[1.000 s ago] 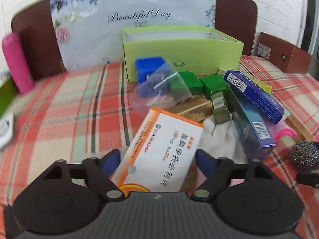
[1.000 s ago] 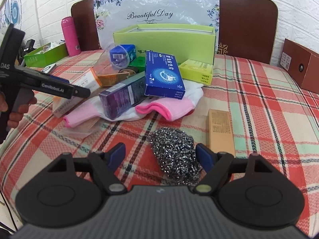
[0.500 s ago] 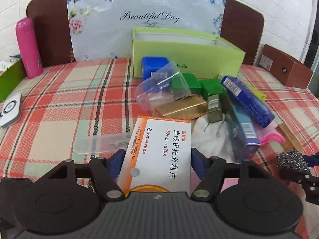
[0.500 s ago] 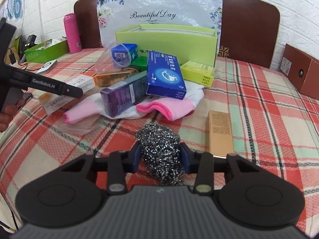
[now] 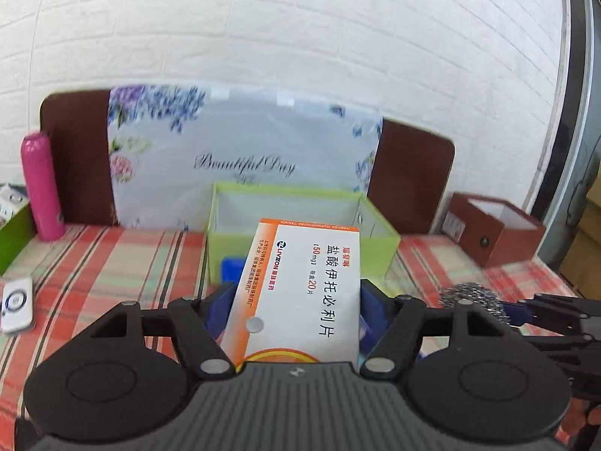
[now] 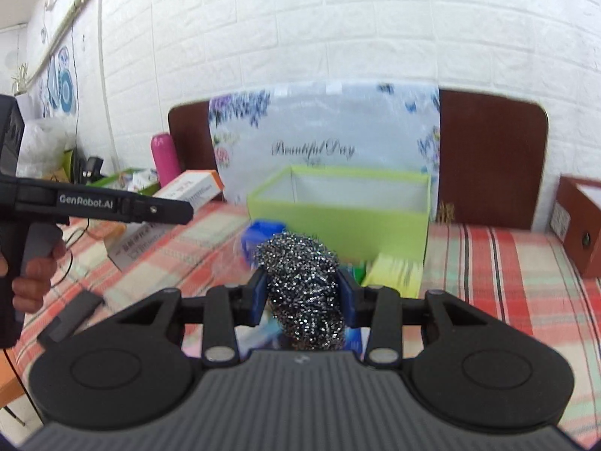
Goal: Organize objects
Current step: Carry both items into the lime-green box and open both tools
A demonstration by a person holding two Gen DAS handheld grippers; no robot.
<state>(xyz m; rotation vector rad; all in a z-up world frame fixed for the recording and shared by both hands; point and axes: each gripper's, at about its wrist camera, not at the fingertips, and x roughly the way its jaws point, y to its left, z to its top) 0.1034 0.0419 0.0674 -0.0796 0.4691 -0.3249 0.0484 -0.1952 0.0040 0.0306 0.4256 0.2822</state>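
Over on the far left a pink bottle (image 5: 42,184) stands against the brown headboard, on the checked tablecloth (image 5: 112,263). Next along, the left gripper (image 5: 296,319) is clamped on a white-and-orange medicine carton (image 5: 300,293), its jaws set wide against the two long sides, the carton lifted clear of the cloth and tilted up toward the open lime-green box (image 5: 304,225) straight ahead. That carton looks light and fairly stiff, though thin card will dent if squeezed hard; holding it across the narrow width near the lower end, as here, seems sensible, and the glossy faces could slip.

To the right, the right gripper (image 6: 302,297) has its jaws drawn in on a steel wool scourer (image 6: 302,285), which bulges above and below the blue pads (image 6: 257,297). It is springy and light, so the grip sinks in and catches well; taking it through the middle is best, since loose strands at the edge would pull out. It too hangs above the table, before the same green box. A brown box (image 6: 578,225) sits at the far right.
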